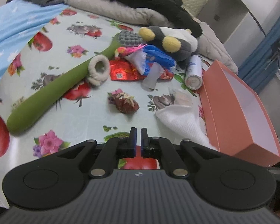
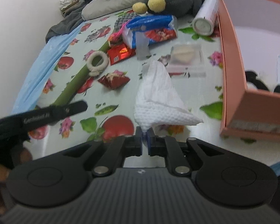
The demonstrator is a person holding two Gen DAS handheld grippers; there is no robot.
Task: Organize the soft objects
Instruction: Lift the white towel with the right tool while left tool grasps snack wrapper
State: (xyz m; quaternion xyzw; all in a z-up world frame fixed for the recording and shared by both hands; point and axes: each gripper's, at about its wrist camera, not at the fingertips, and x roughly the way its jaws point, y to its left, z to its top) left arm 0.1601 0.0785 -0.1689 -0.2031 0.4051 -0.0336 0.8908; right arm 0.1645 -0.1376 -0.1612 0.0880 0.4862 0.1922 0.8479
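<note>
Right wrist view: the right gripper [image 2: 144, 137] fingers pinch a white cloth [image 2: 158, 100] beside the pink box [image 2: 231, 59]. Left gripper [image 1: 138, 140] fingers are pressed together, empty, near that box [image 1: 231, 115].

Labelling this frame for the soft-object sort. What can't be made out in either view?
- Pink box contents: right wrist view shows only black and white plush behind the near wall; left wrist view shows bare interior.
- White cloth at the right gripper: its tip sits between the fingers, pad contact unclear.
- Small clear bag: blurred, contents unreadable.
- Left gripper: shut, nothing between the fingers.
</note>
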